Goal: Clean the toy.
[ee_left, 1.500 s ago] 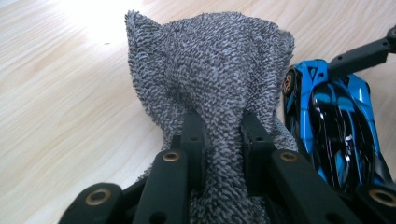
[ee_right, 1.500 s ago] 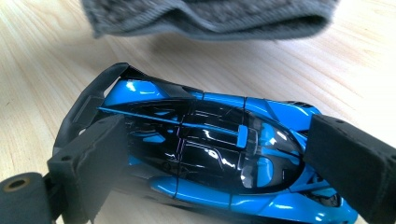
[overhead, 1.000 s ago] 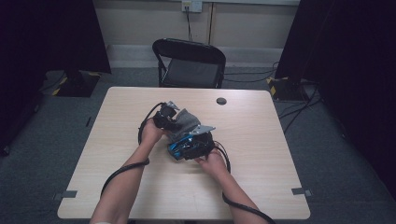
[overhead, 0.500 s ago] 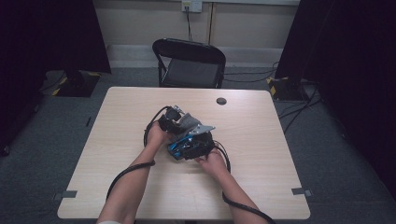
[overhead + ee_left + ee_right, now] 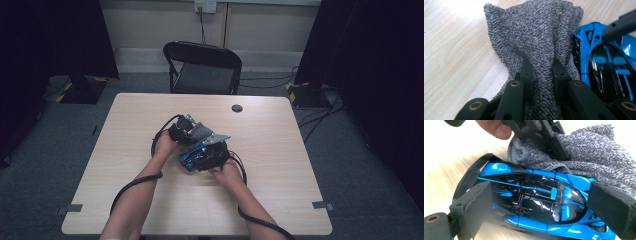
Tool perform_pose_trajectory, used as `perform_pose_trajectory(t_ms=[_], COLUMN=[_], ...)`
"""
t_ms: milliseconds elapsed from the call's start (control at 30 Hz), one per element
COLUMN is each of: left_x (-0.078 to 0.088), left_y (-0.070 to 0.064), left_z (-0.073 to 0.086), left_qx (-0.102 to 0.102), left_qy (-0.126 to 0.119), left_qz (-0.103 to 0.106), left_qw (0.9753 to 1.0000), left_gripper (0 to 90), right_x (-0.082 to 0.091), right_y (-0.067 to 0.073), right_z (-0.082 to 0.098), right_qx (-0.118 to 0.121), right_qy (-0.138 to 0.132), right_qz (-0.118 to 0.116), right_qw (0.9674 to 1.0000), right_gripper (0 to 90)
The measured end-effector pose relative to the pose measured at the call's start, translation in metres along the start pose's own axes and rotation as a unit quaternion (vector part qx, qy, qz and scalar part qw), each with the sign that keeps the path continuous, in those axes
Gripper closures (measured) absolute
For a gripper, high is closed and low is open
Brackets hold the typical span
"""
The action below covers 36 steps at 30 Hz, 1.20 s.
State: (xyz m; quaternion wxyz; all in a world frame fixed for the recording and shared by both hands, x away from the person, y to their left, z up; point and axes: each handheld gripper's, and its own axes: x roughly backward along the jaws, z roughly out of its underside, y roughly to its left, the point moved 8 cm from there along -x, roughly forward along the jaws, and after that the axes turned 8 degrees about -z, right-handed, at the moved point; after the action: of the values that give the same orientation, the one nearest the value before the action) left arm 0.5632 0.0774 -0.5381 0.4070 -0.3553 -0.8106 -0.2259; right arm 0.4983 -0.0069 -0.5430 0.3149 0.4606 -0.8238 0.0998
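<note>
Left gripper (image 5: 541, 75) pinches a bunched grey looped-terry cloth (image 5: 536, 37) between its black jaws, just beside the right gripper (image 5: 544, 202). That gripper's padded jaws clamp a glossy blue-and-black toy car (image 5: 536, 202) lengthwise, nose and tail, the cloth touching its flank.

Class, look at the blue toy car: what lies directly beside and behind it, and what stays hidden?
Behind the blue toy car a grey cloth bunches against its side, pinched in the left tongs. The right tongs clamp the car. The car's underside is covered.
</note>
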Motion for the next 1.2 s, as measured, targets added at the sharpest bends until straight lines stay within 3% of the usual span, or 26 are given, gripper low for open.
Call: perform_pose_trajectory(t_ms=[667, 1200], left_x=[0.018, 0.033], left_y=[0.006, 0.011], left_z=[0.023, 0.044], left_qx=[-0.025, -0.017], left_qy=[0.004, 0.004], left_qz=[0.008, 0.007], left_qw=[0.9997, 0.9998], left_gripper=[75.4, 75.3], right_x=[0.000, 0.000], right_y=[0.000, 0.000], right_z=[0.000, 0.000], right_qx=[0.000, -0.001], right_qy=[0.000, 0.004], right_qz=[0.000, 0.001], right_qw=[1.0000, 1.0000], right_gripper=[5.9, 5.9])
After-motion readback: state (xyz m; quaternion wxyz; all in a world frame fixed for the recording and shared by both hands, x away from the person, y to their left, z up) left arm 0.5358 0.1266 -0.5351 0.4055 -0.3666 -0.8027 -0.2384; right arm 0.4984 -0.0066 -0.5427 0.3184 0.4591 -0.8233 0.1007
